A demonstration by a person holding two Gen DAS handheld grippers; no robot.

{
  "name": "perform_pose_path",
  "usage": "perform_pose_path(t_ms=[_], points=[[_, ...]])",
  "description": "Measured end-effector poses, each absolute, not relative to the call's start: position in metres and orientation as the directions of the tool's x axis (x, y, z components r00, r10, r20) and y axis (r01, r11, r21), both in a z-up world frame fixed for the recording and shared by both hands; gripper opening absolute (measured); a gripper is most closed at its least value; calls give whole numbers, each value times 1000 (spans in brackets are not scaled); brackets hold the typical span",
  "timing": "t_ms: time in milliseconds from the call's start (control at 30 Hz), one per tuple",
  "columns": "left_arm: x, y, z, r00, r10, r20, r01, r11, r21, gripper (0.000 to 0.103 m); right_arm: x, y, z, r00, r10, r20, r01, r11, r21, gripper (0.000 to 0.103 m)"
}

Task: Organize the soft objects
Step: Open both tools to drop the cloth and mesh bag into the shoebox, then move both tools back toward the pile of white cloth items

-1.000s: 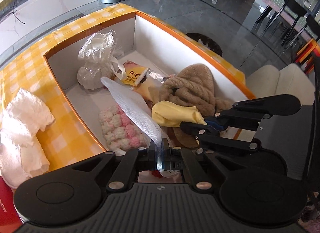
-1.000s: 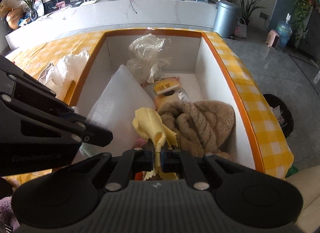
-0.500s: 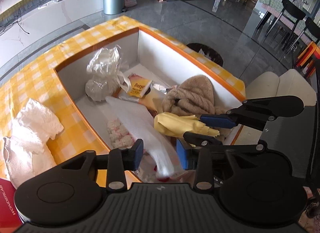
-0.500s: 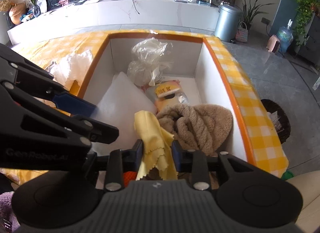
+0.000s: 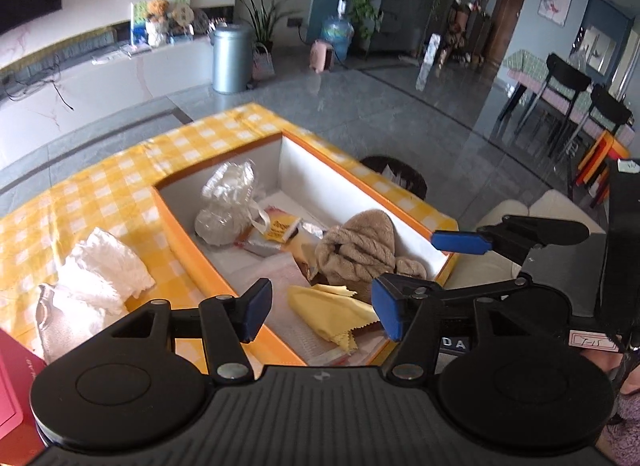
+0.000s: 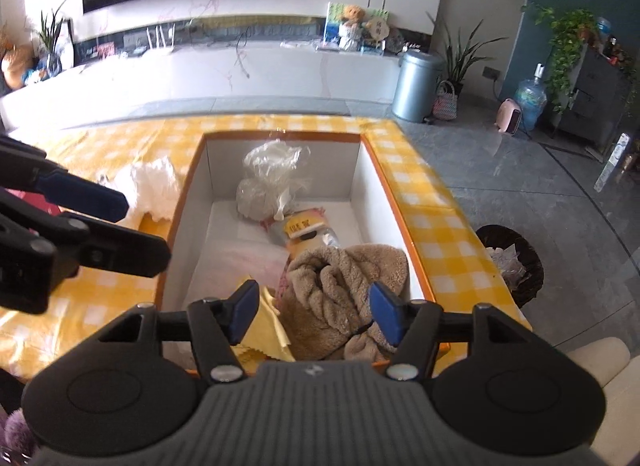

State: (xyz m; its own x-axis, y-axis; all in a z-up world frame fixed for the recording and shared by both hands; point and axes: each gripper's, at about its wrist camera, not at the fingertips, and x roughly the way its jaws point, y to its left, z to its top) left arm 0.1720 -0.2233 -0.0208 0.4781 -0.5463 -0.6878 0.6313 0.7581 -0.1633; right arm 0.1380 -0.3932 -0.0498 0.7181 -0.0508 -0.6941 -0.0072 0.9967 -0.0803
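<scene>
At about nine o'clock in the left wrist view, a heap of white crumpled cloth [image 5: 100,270] lies on the yellow checked worktop [image 5: 100,185], just outside the orange-edged box [image 5: 180,234]. The left tool [image 5: 320,310] hangs over the box's near end with its jaws spread wide and nothing between them. Below that gap, a yellow cloth [image 5: 332,314] lies loose on a white foam sheet [image 5: 276,274] on the box floor. Toward twelve o'clock inside the box sits a knotted clear plastic bag [image 5: 228,201], with a yellow-labelled packet [image 5: 282,229] beside it. At about one o'clock from the yellow cloth, a tan fleece bundle [image 5: 360,246] rests against the box's right wall. The right tool [image 6: 314,312] is also wide and empty, poised over the tan bundle in its own view; its blue pads [image 5: 460,242] show at three o'clock in the left view.
</scene>
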Motion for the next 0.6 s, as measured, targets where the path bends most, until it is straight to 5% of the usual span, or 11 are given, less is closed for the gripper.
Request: perform_pose_path(t_ms=[233,600], points=[[139,-184,-22,622,-496,-605,569,818,-85,67,103,-373,-46,797,-23,-603,39,999,13,69],[107,-96,-59,714,-397,-577,358,915,-187,67,64,-301,-69,850,67,-523,-26,996,85,70]])
